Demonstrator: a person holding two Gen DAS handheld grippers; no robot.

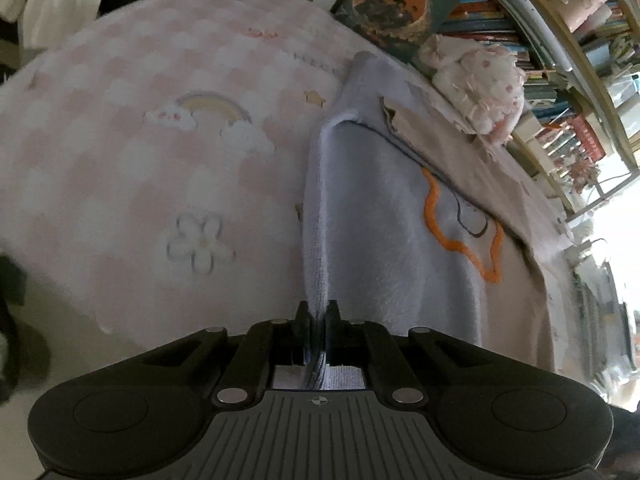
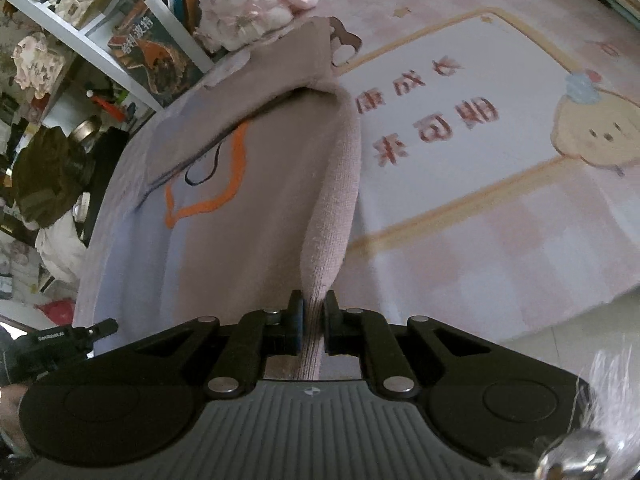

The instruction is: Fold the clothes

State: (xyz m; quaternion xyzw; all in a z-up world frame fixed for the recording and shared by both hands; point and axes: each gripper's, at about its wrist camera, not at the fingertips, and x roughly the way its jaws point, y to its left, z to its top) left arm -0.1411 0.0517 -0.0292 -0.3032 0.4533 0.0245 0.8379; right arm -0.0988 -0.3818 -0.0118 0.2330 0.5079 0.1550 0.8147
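Both grippers pinch the sweater (image 1: 380, 240) hem: left gripper (image 1: 318, 316), right gripper (image 2: 313, 312). Uneven lifting could skew the fold toward twelve o'clock.

Black left hand-held gripper (image 1: 318, 316), silver pivot screws, ribbed grey base, matching right hand-held gripper (image 2: 312, 308)

Home bedroom, pink cartoon rug (image 1: 120, 152), crammed bookshelves (image 1: 560, 80), frilly plush toy (image 2: 248, 4)
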